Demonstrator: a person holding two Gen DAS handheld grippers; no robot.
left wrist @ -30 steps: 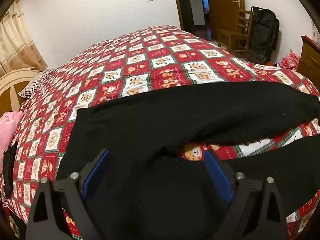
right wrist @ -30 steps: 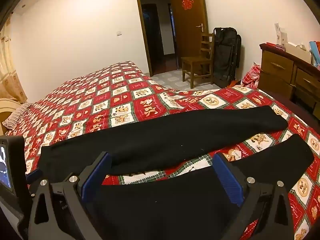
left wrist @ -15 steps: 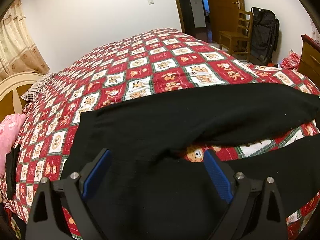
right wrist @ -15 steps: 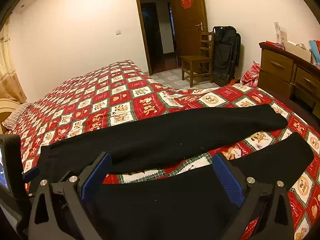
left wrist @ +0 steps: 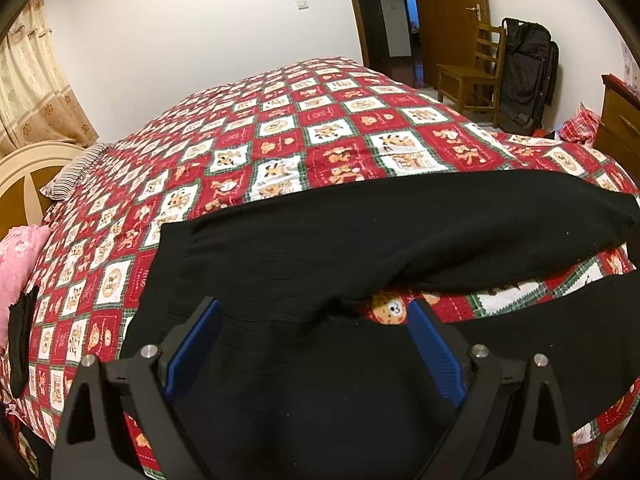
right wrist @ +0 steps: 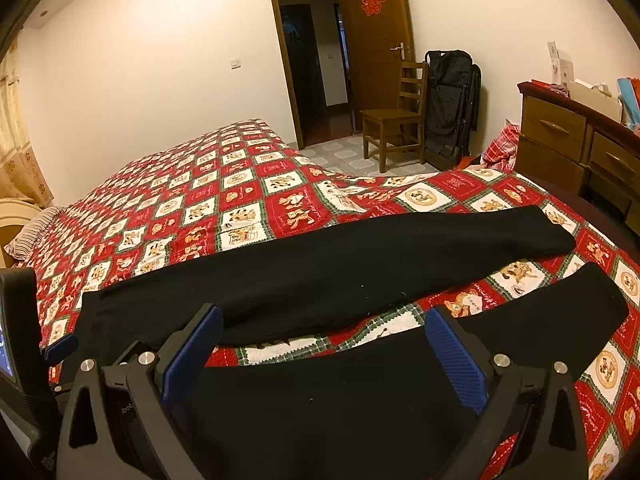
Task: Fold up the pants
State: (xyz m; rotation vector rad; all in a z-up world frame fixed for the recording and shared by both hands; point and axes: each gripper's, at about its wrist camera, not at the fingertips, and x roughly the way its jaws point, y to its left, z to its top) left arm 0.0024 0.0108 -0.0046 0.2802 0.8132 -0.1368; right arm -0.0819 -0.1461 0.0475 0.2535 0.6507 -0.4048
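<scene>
Black pants (left wrist: 360, 240) lie spread flat on a red patterned bedspread (left wrist: 320, 136), waist at the left, two legs running right with a gap between them. In the right wrist view the pants (right wrist: 340, 276) show both legs, the far one ending at the right. My left gripper (left wrist: 314, 344) is open and empty, hovering over the near leg by the crotch. My right gripper (right wrist: 324, 356) is open and empty above the near leg's thigh. The left gripper's body (right wrist: 24, 360) shows at the left edge of the right wrist view.
A wooden chair (right wrist: 396, 116) and a black folded bag (right wrist: 452, 100) stand by the open door. A wooden dresser (right wrist: 576, 140) is at the right. A pink cloth (left wrist: 16, 256), a striped pillow (left wrist: 76, 172) and a headboard lie at the left.
Both grippers have risen and pulled back slightly, so more of the bed and pants shows. The pants have not moved.
</scene>
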